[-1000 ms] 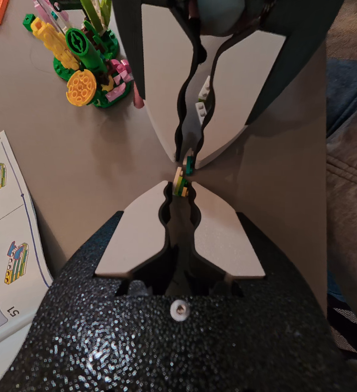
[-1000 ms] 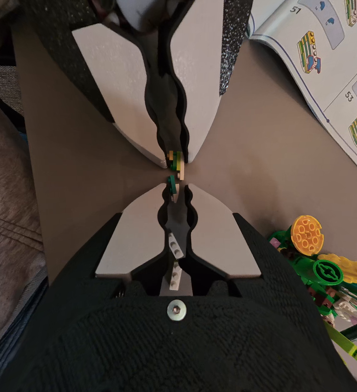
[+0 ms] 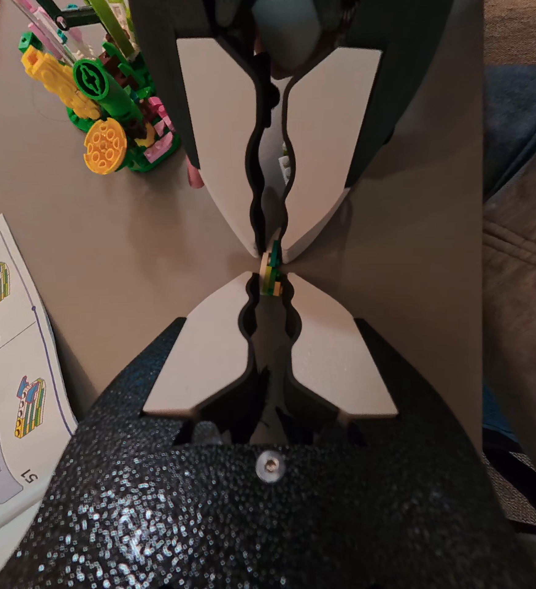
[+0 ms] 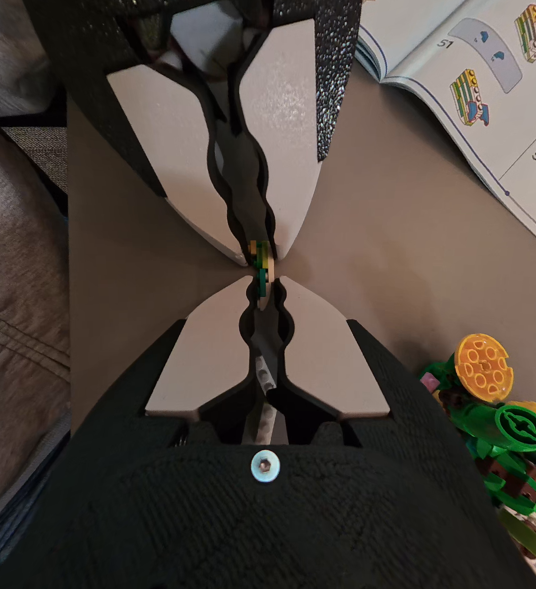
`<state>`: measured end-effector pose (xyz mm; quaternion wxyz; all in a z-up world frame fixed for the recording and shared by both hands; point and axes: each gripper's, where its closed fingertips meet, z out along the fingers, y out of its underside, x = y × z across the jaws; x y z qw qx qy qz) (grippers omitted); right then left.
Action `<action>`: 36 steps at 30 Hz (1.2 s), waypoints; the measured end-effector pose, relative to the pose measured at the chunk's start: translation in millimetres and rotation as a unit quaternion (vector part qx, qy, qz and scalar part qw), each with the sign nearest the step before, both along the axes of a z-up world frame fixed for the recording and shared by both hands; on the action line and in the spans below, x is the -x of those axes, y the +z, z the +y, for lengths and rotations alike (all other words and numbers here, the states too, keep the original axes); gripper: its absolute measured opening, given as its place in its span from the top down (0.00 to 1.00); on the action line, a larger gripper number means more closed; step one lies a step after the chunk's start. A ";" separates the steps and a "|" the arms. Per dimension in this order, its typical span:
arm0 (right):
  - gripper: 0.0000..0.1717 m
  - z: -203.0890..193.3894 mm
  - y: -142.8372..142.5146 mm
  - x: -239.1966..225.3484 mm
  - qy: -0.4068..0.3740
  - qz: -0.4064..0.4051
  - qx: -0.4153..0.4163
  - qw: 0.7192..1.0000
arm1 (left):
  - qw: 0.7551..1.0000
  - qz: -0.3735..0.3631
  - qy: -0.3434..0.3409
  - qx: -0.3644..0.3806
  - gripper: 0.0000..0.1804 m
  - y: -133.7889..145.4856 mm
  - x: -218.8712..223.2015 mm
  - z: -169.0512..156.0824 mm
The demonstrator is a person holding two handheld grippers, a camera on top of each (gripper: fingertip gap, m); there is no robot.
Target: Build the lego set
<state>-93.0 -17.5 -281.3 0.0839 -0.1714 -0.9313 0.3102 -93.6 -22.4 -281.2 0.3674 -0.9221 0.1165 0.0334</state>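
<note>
Green-and-tan brick stack [image 3: 271, 280] pinched between both tools' tips.

Each camera sat on its own gripper and looked steeply down along the fingers at the grey bench [image 3: 132, 248], very close above it. The two views faced one another: each showed the other gripper coming in from the top edge, tips nearly meeting mid-frame. Both shared the open instruction booklet [image 3: 21, 350] and the brick flower model [image 3: 107, 105]. Seen from the model, the left wrist view looked from the booklet's side.
</note>
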 end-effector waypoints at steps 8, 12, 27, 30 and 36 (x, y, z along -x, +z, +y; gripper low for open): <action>0.95 -2.1 -0.2 -0.9 0.011 -0.019 0.022 1.000 | 1.000 -0.002 -0.003 -0.004 0.92 -0.1 -0.6 -0.3; 0.96 -2.5 0.2 -1.1 0.015 -0.002 0.016 1.000 | 0.999 0.032 -0.029 -0.018 0.92 1.1 -1.0 -0.3; 0.96 18.8 18.3 9.1 -0.007 0.154 -0.089 0.984 | 0.988 0.093 -0.057 -0.111 1.00 27.8 -2.4 10.0; 0.96 17.5 14.3 6.7 -0.013 0.142 -0.068 0.987 | 0.989 0.071 -0.035 -0.124 1.00 33.2 5.6 2.4; 0.96 16.6 12.1 7.0 -0.010 0.133 -0.078 0.988 | 0.994 0.028 -0.014 -0.103 0.94 24.6 12.4 -10.2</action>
